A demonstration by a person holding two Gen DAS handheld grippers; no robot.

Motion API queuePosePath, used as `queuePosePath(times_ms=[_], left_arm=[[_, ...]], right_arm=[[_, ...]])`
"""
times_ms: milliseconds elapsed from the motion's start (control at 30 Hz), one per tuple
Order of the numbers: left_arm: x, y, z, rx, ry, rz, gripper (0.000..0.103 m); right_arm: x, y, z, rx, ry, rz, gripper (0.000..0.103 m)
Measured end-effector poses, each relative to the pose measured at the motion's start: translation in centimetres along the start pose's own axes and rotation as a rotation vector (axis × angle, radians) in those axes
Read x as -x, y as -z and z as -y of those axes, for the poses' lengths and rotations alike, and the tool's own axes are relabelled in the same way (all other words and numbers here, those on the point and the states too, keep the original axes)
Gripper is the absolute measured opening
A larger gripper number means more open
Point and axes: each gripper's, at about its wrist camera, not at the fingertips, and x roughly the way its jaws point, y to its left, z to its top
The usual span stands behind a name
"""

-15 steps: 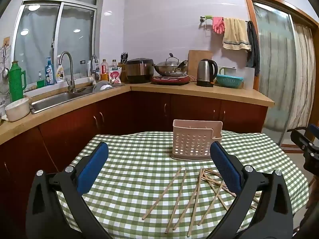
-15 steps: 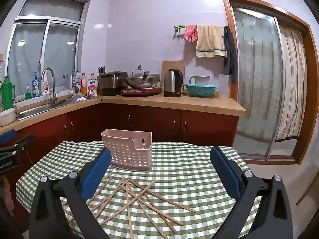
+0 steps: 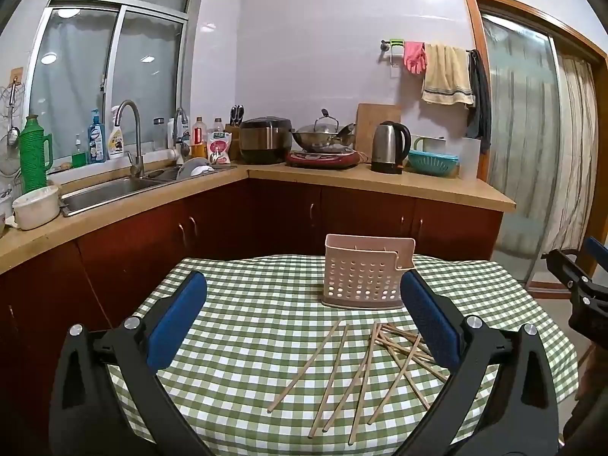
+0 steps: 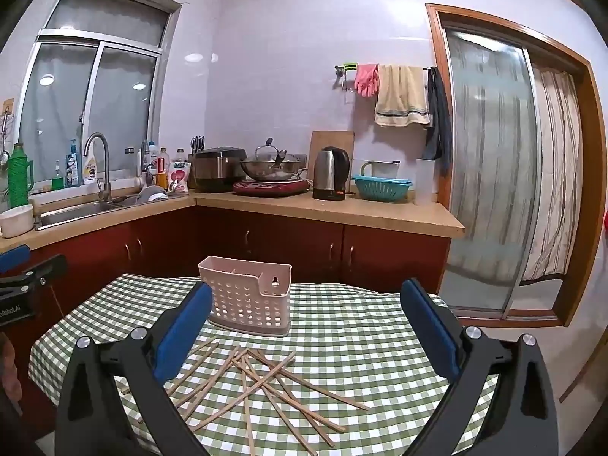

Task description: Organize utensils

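Both jaws are held wide and empty above the scattered chopsticks (image 4: 262,383), near the pink holder (image 4: 249,298); one outlying stick should be singled out, pinched mid-length by the right gripper (image 4: 306,334); the left gripper (image 3: 304,317) is kept clear.

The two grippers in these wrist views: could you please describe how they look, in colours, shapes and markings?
Both match. The left gripper and the right gripper have black plastic bodies with curved arms, silver round bolt heads at the joints, and long flat blue pads on the fingers. In the right wrist view, the left gripper's side shows white lettering, partly cut off.
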Motion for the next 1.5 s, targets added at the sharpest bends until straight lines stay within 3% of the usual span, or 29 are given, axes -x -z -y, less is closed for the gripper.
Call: queuePosePath(times_ms=[1500], left_arm=[[0.7,-0.9,-1.1,0.0,-0.009,-0.005,0.099]], right_arm=[[-0.1,0.1,-0.7,0.01,-0.004,-0.006,0.097]])
